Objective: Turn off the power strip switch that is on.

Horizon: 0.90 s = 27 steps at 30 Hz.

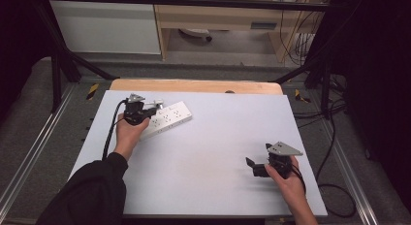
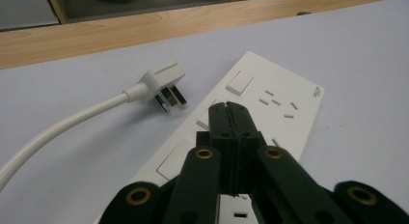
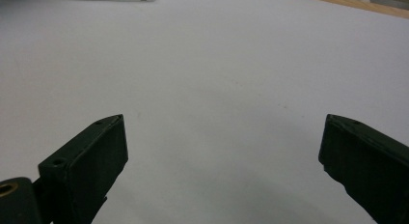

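White strip: power strip (image 1: 167, 119) lies at upper left of the high view.
Plug: plug (image 2: 161, 84) lies loose beside it, not yet in.
Left gripper (image 2: 228, 109): pinched together, empty, over the strip.
Right gripper (image 3: 222, 142): wide, empty, at lower right.

Even overhead light, soft shadows; dark surroundings; near fingers blurred.

— Any writing you can make out?
— Just a small dark mark on the far corner of the white power strip (image 2: 270, 113), too tiny to read.
— Anything else, on the table maybe?
— No. No other label, number or sign is legible anywhere.
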{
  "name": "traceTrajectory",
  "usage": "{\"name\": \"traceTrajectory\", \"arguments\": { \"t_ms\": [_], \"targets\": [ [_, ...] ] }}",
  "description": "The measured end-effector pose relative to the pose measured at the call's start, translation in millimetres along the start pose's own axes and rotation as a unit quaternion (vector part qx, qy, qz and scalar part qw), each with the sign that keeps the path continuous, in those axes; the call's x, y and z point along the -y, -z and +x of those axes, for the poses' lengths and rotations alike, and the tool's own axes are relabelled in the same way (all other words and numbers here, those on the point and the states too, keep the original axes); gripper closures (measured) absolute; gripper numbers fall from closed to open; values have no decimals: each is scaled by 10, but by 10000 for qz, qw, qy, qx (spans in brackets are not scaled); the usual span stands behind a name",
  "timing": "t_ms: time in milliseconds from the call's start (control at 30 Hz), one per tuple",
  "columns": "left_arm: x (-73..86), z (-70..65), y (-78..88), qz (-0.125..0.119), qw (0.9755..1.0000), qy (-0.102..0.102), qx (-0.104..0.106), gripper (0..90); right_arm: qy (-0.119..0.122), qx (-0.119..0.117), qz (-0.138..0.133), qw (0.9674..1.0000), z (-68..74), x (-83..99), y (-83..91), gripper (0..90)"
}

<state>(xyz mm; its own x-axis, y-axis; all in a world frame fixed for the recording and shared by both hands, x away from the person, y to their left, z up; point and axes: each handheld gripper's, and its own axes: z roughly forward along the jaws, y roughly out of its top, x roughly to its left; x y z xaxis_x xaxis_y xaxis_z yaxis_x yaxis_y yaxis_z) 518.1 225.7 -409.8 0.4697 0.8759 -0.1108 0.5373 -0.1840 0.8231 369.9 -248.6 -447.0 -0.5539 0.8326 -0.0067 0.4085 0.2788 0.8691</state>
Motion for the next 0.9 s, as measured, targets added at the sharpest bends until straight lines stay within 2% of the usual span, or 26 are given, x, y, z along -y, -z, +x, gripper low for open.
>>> {"name": "traceTrajectory", "arguments": {
  "t_ms": [233,400,600,900],
  "targets": [
    [25,28,-44,93,10000,14,-23,899,8,-2,-3,10000,1,-1,0,37],
    [56,59,-102,217,9997,-66,-119,899,21,-8,-2,10000,2,-2,-4,37],
    [74,115,-156,221,9996,35,-199,899,5,-14,17,10000,-3,1,-8,36],
    [93,128,-222,226,9994,66,-262,900,-10,-24,3,10000,-6,2,0,36]
  ]
}}
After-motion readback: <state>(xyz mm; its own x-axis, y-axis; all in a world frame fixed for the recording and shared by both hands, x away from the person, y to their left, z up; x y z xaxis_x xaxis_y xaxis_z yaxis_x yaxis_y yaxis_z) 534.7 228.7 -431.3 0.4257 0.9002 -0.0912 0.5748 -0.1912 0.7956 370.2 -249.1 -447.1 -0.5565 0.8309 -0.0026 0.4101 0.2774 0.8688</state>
